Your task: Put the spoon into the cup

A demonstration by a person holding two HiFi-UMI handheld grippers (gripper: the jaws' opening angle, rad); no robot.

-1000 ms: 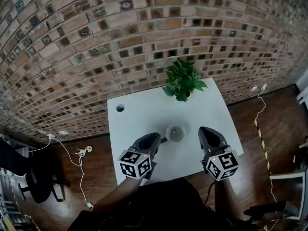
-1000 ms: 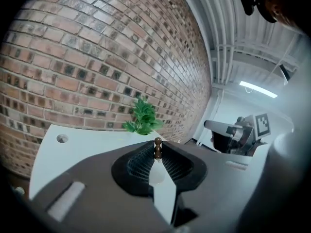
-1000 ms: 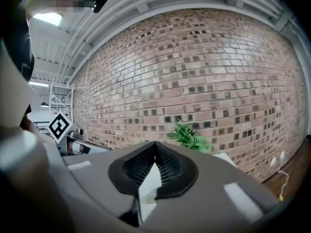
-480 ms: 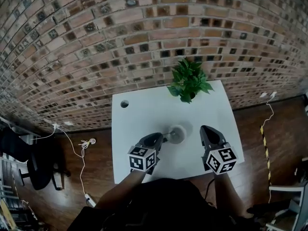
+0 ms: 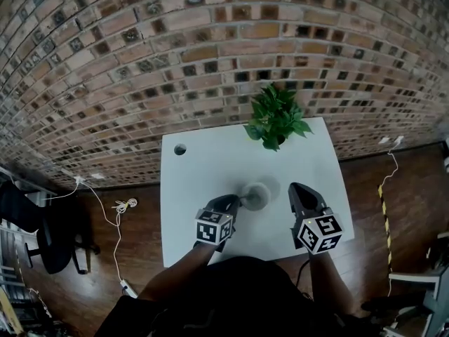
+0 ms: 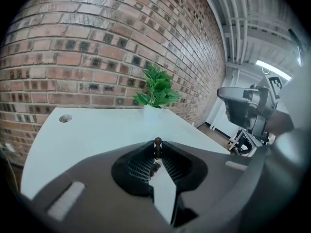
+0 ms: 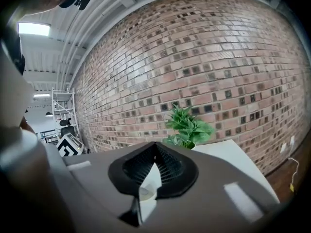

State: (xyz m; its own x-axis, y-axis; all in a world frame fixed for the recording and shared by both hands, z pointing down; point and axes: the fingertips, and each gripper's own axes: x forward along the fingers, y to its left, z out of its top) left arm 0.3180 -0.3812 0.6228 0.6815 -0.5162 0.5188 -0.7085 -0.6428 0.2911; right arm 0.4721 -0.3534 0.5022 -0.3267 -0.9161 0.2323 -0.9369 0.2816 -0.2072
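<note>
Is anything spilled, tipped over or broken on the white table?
Nothing stands out. The cup and the potted plant stand upright on the table, with no spill or damage showing. The dark spoon is off the table only because the left gripper holds it in its fingers.

- Office-type workroom.
- White desk (image 5: 203,181) with a cable hole (image 5: 180,149) stands against a bare brick wall (image 5: 210,48).
- Left of the desk: office chair (image 5: 50,255) and loose cables (image 5: 124,206) on wood floor (image 5: 400,188).
- At the desk's far edge: potted plant (image 5: 275,121).
</note>
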